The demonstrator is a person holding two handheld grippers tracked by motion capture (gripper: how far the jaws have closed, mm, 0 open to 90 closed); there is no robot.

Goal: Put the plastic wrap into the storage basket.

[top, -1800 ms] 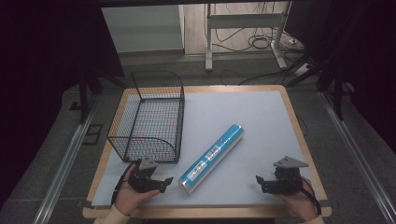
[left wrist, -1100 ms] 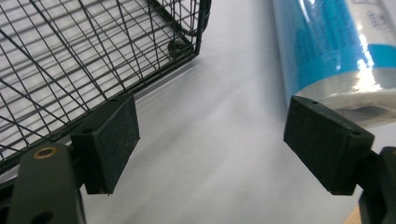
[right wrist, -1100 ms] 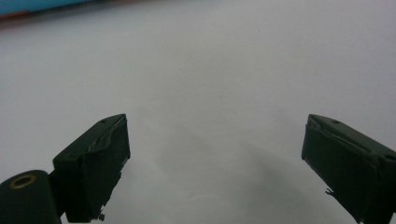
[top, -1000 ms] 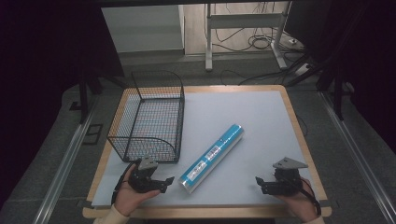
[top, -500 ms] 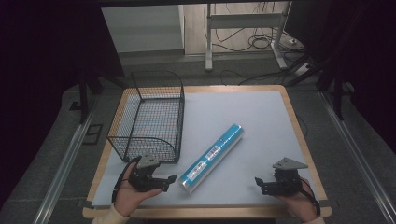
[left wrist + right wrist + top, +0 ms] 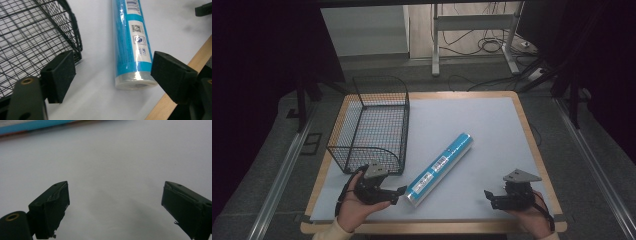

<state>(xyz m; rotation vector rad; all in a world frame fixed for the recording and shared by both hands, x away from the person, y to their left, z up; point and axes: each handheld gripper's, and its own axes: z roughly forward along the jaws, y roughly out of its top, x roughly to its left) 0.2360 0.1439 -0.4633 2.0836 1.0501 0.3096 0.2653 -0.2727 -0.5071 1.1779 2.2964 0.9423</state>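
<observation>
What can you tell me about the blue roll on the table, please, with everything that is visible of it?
The blue roll is a long cylinder in glossy, plastic-looking wrap, bright blue with white printed label panels and a pale band at each end. It lies flat on the white table surface, slanted, its near end toward the front edge. It sits beside the black wire basket, apart from it. In the left gripper view its near end lies ahead of the open jaws of the left gripper, untouched.
</observation>
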